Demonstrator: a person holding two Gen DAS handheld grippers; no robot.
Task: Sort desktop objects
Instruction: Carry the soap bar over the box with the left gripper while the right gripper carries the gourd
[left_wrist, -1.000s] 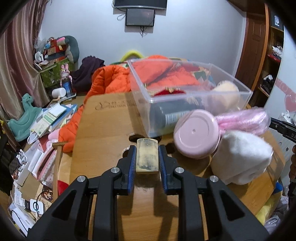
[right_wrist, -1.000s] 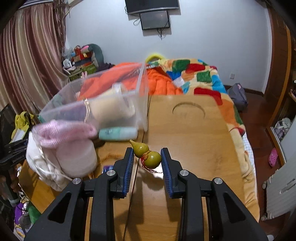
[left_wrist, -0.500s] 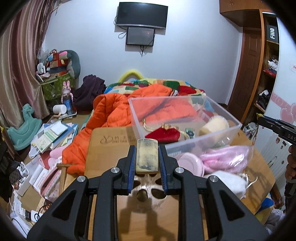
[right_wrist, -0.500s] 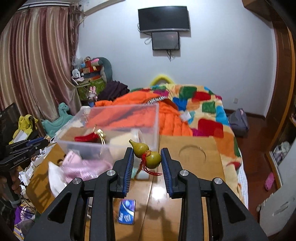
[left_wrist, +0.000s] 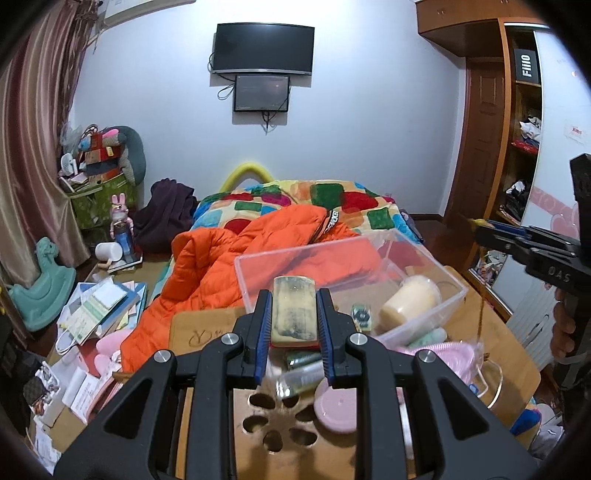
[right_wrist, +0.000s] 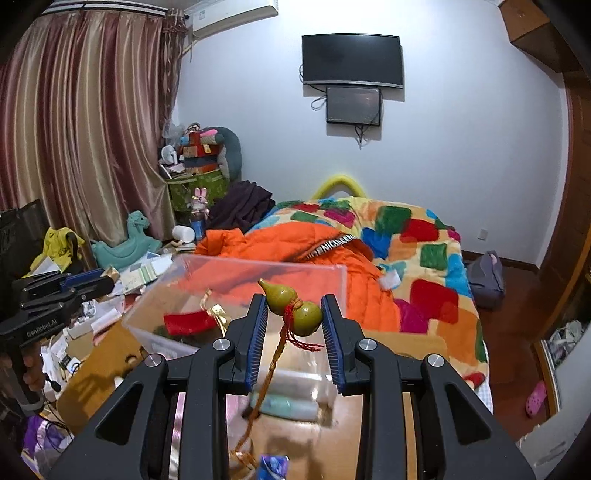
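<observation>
Counts on and around the table

Two grippers: left (left_wrist: 294, 317), right (right_wrist: 294, 314), each holding one thing: one block (left_wrist: 294, 312) and one gourd (right_wrist: 293, 306). One clear bin (left_wrist: 424, 258) at the far side of the table, with one cream cup (left_wrist: 410, 306) and one red pouch (right_wrist: 190, 321) showing inside. Near the bin: two bottles (left_wrist: 301, 369), one pink lid (left_wrist: 338, 410). One blue packet (right_wrist: 273, 466) at the near edge. Two screens (right_wrist: 352, 59) on the far wall. One orange jacket (right_wrist: 291, 243) on the bed.

"Fiio" on black box (left_wrist: 526, 65) (top shelf) | "GenRobot.AI" on left claw (right_wrist: 40, 320) body | "OAS" on right claw (left_wrist: 558, 272) body
</observation>
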